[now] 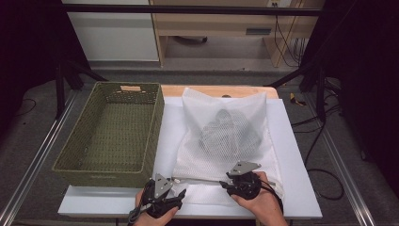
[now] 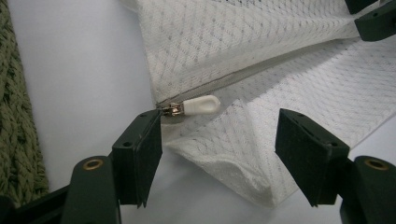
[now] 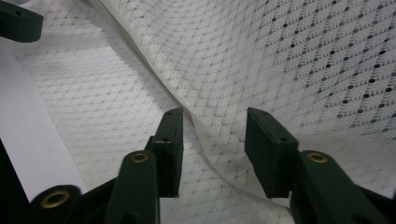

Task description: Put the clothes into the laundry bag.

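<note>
High view: one white mesh laundry bag [image 1: 226, 136], soft and diamond-textured with dark clothing bundled inside, is laid flat on one white surface [image 1: 301, 188], beside one rectangular olive woven basket [image 1: 113, 132] at its left. One grey zipper [image 2: 243, 77] with one rounded white pull tab [image 2: 201, 105] is seen along the bag's near edge. Two grippers are counted: the left gripper [image 2: 219, 140] is held open with the bag's corner between its jaws and the tab just beside one pad, ungripped; the right gripper [image 3: 212, 149] is parted astride a mesh fold, unclamped.
</note>
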Motion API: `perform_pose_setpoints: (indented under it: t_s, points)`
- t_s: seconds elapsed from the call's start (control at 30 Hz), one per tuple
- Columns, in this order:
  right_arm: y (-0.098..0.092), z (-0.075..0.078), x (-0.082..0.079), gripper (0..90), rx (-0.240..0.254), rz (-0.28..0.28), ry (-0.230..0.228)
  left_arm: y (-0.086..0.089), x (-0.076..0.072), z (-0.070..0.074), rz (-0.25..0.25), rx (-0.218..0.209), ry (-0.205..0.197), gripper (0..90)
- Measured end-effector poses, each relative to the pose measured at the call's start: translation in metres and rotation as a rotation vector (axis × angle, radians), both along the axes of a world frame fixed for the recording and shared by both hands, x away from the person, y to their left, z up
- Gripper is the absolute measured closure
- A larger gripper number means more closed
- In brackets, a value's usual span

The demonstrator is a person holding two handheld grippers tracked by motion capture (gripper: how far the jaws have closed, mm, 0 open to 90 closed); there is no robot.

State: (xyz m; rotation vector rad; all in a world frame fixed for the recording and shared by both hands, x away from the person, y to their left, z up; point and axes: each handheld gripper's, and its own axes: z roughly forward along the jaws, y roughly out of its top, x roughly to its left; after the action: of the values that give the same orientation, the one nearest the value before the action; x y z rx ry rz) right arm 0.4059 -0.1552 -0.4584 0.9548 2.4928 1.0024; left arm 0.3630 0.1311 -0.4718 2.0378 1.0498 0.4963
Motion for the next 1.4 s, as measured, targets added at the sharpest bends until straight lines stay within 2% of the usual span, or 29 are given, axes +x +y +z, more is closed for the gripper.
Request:
perform_pose_setpoints:
  t_s: [0.17, 0.2, 0.43, 0.53, 0.57, 0.73, 0.93, 1.07, 1.4]
  points:
    - [0.000, 0.002, -0.002, 46.2, -0.002, 0.008, -0.028, 0.001, 0.000, 0.001, 0.002, 0.001, -0.006, 29.4]
    - [0.000, 0.004, -0.003, 41.9, 0.002, 0.014, -0.038, 0.002, -0.001, 0.002, 0.005, 0.001, -0.009, 28.9]
    - [-0.002, 0.008, -0.004, 28.8, 0.003, 0.007, -0.057, 0.002, -0.003, 0.003, -0.012, -0.005, -0.013, 26.6]
    - [-0.004, 0.011, -0.003, 20.7, 0.012, -0.001, -0.069, 0.001, -0.004, 0.004, -0.013, 0.003, -0.023, 22.9]
    - [-0.004, 0.011, -0.003, 20.7, 0.012, -0.001, -0.069, 0.001, -0.004, 0.004, -0.013, 0.003, -0.023, 21.1]
    - [-0.006, 0.017, -0.004, 8.7, 0.023, -0.022, -0.103, 0.001, -0.005, 0.006, 0.001, -0.008, -0.032, 14.4]
    - [-0.007, 0.027, -0.005, 6.8, 0.036, -0.036, -0.162, 0.000, -0.009, 0.007, -0.016, -0.022, -0.033, 12.2]
    - [-0.004, 0.031, -0.005, 7.7, 0.034, -0.028, -0.181, 0.000, -0.011, 0.008, -0.022, -0.031, -0.041, 11.5]
    - [0.012, 0.034, -0.001, 10.2, 0.014, -0.021, -0.167, 0.006, -0.013, 0.009, -0.018, -0.026, -0.047, 12.0]
